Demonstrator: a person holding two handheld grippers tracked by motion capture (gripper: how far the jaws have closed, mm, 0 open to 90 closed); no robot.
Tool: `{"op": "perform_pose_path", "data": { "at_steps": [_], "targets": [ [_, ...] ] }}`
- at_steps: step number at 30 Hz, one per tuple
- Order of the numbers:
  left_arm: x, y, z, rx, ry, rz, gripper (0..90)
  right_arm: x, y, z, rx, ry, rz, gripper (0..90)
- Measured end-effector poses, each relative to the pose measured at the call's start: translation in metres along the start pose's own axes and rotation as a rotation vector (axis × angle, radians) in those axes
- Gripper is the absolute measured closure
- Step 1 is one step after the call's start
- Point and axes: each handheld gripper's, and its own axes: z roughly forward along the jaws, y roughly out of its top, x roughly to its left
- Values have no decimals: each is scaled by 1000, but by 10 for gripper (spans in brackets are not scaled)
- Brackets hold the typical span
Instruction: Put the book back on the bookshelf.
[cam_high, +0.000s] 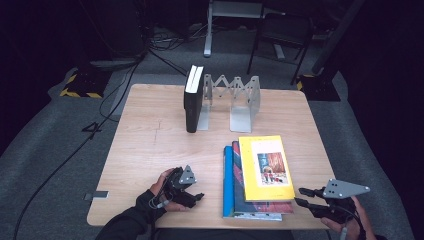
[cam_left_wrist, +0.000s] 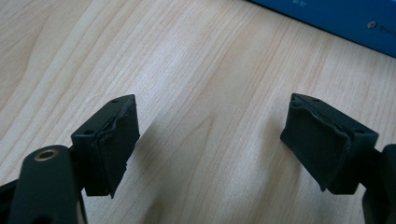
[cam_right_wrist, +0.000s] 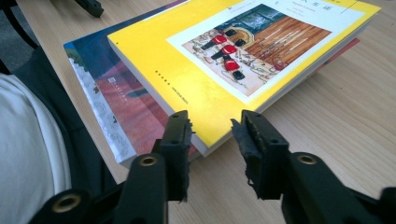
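The yellow book (cam_high: 265, 167) is lying flat on top of a stack of books (cam_high: 235, 192) at about five o'clock on the wooden table (cam_high: 145, 150), its cover picture facing up. It is being approached by the right gripper (cam_high: 301, 196), which is being held by the right hand (cam_high: 350, 222) at the table's four o'clock edge, just beside the stack. In the right gripper view, the right gripper (cam_right_wrist: 212, 135) is being kept narrowly parted, with the near corner of the yellow book (cam_right_wrist: 196, 88) showing between the jaws; the pads are not being pressed on it, and whether either pad is touching the cover cannot be told. Under the yellow book, a red-covered book (cam_right_wrist: 126, 107) is lying on the stack with its white edge turned toward the person. The left gripper (cam_high: 199, 196) is being rested low over the table at about seven o'clock, held by the left hand (cam_high: 162, 192), well apart from the stack. In the left gripper view, the left gripper (cam_left_wrist: 210, 135) is being held wide, with bare wood between the jaws, and a blue book (cam_left_wrist: 345, 18) is lying at one o'clock. At the table's twelve o'clock edge, a black book (cam_high: 193, 100) is standing upright against a metal book rack (cam_high: 232, 97).
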Motion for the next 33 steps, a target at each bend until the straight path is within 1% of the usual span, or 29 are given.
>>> {"op": "perform_pose_path", "data": {
  "at_steps": [2,5,6,7,8,9,10,11,12,13,14,15,17,20,21,22,24,25,26,27,29,32,33],
  "targets": [
    [1,0,0,-3,-5,1,187,-1,6,4,16,18,6,564],
    [2,0,2,-6,-3,0,164,-7,14,13,42,6,26,534],
    [2,0,2,-8,-4,0,164,-11,16,18,55,14,40,504],
    [2,0,2,-8,-3,2,163,-15,16,23,77,17,49,497],
    [2,0,2,-7,-1,6,163,-19,16,30,104,15,59,444],
    [2,0,2,-7,-1,6,164,-19,16,30,104,15,59,444],
    [2,1,2,-7,-1,7,164,-24,16,33,102,36,84,414],
    [2,1,2,-8,2,11,163,-32,16,39,103,59,118,339],
    [1,1,3,-10,1,5,163,-32,16,39,103,59,118,339],
    [2,2,3,-5,0,3,164,-36,17,41,111,76,130,317],
    [2,3,4,-4,2,-3,164,-44,18,46,120,111,147,299],
    [2,3,4,-4,2,-3,164,-44,18,46,120,111,147,299],
    [2,7,6,-3,21,9,165,-48,20,52,112,148,150,295],
    [4,13,9,-9,31,13,193,-51,23,57,123,159,146,284],
    [6,17,11,-11,22,7,203,-51,23,56,127,159,145,286],
    [9,20,11,-14,22,4,203,-51,24,56,125,155,142,294],
    [13,28,12,-45,31,1,206,-47,26,56,120,128,115,309],
    [17,33,14,-58,30,-3,210,-44,27,56,119,117,101,316],
    [21,41,17,-75,43,-1,213,-41,29,56,118,110,84,329],
    [21,41,17,-75,43,-1,222,-41,29,56,118,110,84,329],
    [24,49,20,-83,42,8,225,-37,31,60,112,116,78,335],
    [28,57,25,-100,47,11,226,-34,34,61,112,98,54,358],
    [28,57,25,-100,47,11,229,-34,34,61,112,98,54,358]
  ]
}}
